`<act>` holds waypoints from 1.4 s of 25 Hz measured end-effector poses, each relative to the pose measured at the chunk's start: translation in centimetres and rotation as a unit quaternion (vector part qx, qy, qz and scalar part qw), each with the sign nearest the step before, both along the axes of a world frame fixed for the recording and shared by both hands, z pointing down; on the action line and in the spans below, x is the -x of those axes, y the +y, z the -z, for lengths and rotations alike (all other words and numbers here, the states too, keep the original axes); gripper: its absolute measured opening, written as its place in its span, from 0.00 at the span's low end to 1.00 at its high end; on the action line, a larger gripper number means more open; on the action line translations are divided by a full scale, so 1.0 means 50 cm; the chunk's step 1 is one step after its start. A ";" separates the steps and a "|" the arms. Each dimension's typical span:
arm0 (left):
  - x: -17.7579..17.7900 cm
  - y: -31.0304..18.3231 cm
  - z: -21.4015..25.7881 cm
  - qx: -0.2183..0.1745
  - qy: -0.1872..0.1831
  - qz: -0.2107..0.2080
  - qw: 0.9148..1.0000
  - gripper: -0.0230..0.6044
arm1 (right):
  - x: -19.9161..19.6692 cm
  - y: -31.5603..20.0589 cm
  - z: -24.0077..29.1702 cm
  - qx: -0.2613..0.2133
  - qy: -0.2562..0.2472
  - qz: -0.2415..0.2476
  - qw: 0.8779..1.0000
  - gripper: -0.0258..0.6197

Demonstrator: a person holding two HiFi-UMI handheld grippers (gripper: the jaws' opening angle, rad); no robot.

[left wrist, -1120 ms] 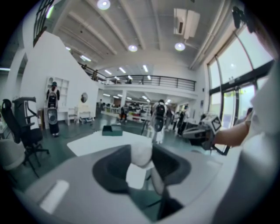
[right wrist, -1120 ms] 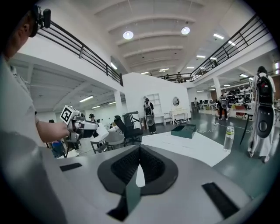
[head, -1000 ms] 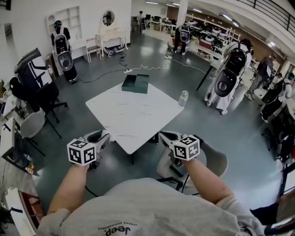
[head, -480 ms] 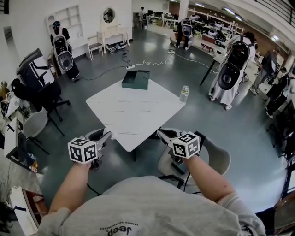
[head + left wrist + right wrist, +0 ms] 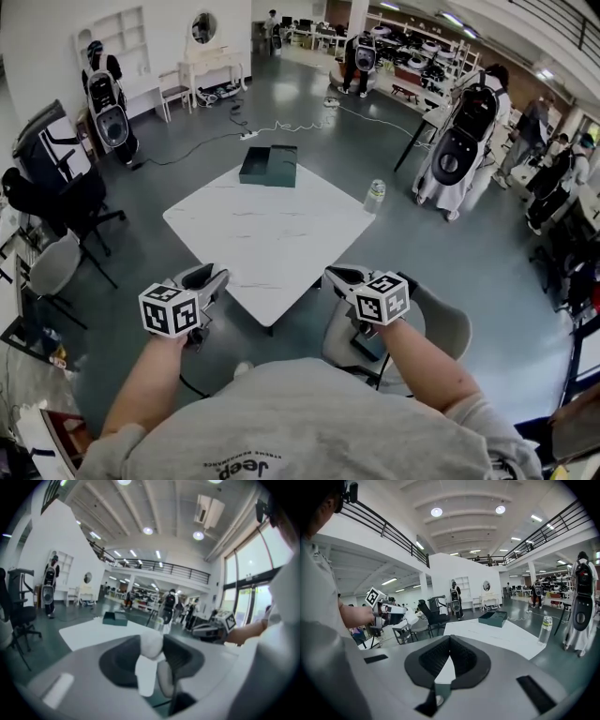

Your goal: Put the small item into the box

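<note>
A dark green open box (image 5: 269, 165) sits at the far edge of the white table (image 5: 272, 239); it also shows in the left gripper view as the box (image 5: 115, 618) and in the right gripper view as the box (image 5: 493, 618). My left gripper (image 5: 208, 278) hovers just short of the table's near left edge. In its own view the left gripper (image 5: 152, 641) is shut on a small white rounded item (image 5: 151, 648). My right gripper (image 5: 336, 277) is at the near right edge. Its jaws meet at the tips with nothing held, as the right gripper (image 5: 449, 640) shows in its own view.
A clear plastic bottle (image 5: 374, 197) stands at the table's right corner. A grey chair (image 5: 441, 323) is below my right arm. Office chairs (image 5: 56, 267) stand at the left. Standing robots (image 5: 459, 150) and people are around the hall. A cable (image 5: 281, 127) lies on the floor behind the box.
The whole view has shifted as the person moves toward the table. Both grippers have come slightly forward, side by side, with their jaws unchanged.
</note>
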State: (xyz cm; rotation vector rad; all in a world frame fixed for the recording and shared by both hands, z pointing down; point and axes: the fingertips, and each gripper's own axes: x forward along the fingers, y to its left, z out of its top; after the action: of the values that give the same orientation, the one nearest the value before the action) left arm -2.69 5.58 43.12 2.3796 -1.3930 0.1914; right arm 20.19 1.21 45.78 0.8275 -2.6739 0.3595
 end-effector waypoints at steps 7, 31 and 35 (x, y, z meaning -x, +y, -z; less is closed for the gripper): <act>0.104 -0.121 -0.013 0.007 0.025 -0.033 0.999 0.29 | 0.092 -0.094 -0.007 0.011 0.008 -0.037 0.999 0.05; 0.376 -0.351 -0.053 0.026 0.077 -0.082 0.993 0.29 | 0.343 -0.310 -0.007 0.032 0.025 -0.096 0.995 0.05; 0.392 -0.364 -0.059 0.029 0.083 -0.079 0.993 0.29 | 0.353 -0.323 -0.009 0.034 0.027 -0.094 0.995 0.05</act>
State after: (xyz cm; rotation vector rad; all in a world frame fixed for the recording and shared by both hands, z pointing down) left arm -22.28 -12.63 46.08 2.3964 -1.1107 0.0720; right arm 2.54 -14.95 46.21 1.0565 -2.5254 0.4631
